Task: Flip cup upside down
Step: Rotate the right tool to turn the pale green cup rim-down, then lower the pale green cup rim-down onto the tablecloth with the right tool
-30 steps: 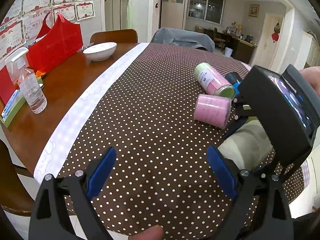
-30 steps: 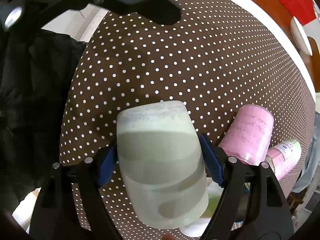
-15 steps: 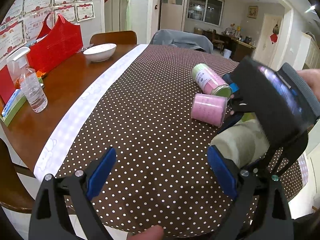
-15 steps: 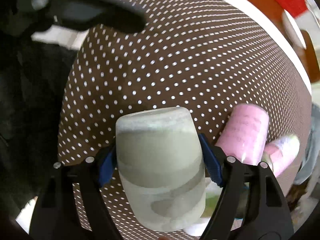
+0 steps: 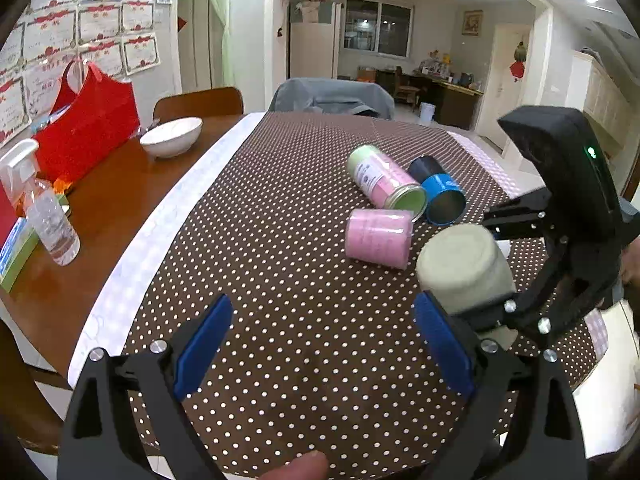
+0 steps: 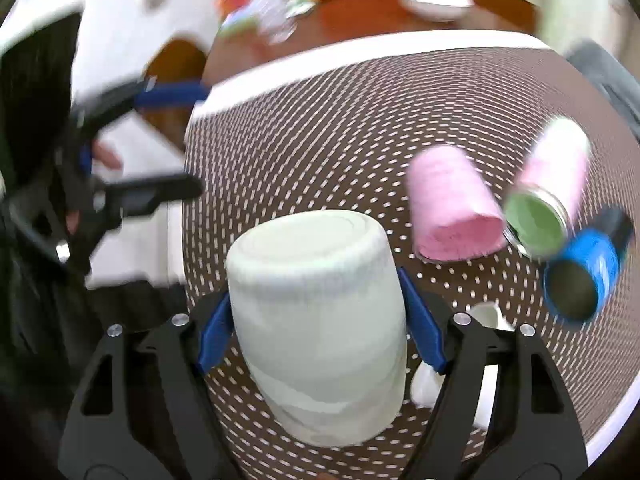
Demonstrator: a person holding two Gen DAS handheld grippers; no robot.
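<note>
Gripping the pale green cup (image 6: pixel 316 320) from both sides, the right gripper (image 6: pixel 320 326) has its two blue pads (image 6: pixel 214 334) pressed flat against the cup's wall, so the fingers are closed to just the width of the cup. The cup is in the air above the brown dotted tablecloth (image 5: pixel 280 240), near the table's front right corner. Its closed bottom points away from the gripper's camera and somewhat upward, and its mouth is toward the camera, low in the picture. The right wrist view is blurred by motion, so finer details of the cup cannot be read.

From the left wrist view the same cup (image 5: pixel 464 268) shows at the right side, with its flat bottom turned toward the middle of the table, and the black body of the right gripper (image 5: pixel 568 216) is behind and around it.

The left gripper (image 5: pixel 320 348) holds nothing. Its fingers stand wide apart, the blue pads (image 5: pixel 204 344) far from each other, with only bare tablecloth between them. It hovers over the near edge of the table, beside the held cup but not touching it.

Further on the cloth lie three other containers on their sides: a pink cup (image 5: pixel 378 236), a pink can with a green end (image 5: pixel 384 180) and a blue cup (image 5: pixel 442 194), close together. On the bare wood at the left are a white bowl (image 5: pixel 170 142), a spray bottle (image 5: pixel 44 212) and a red bag (image 5: pixel 88 124).
</note>
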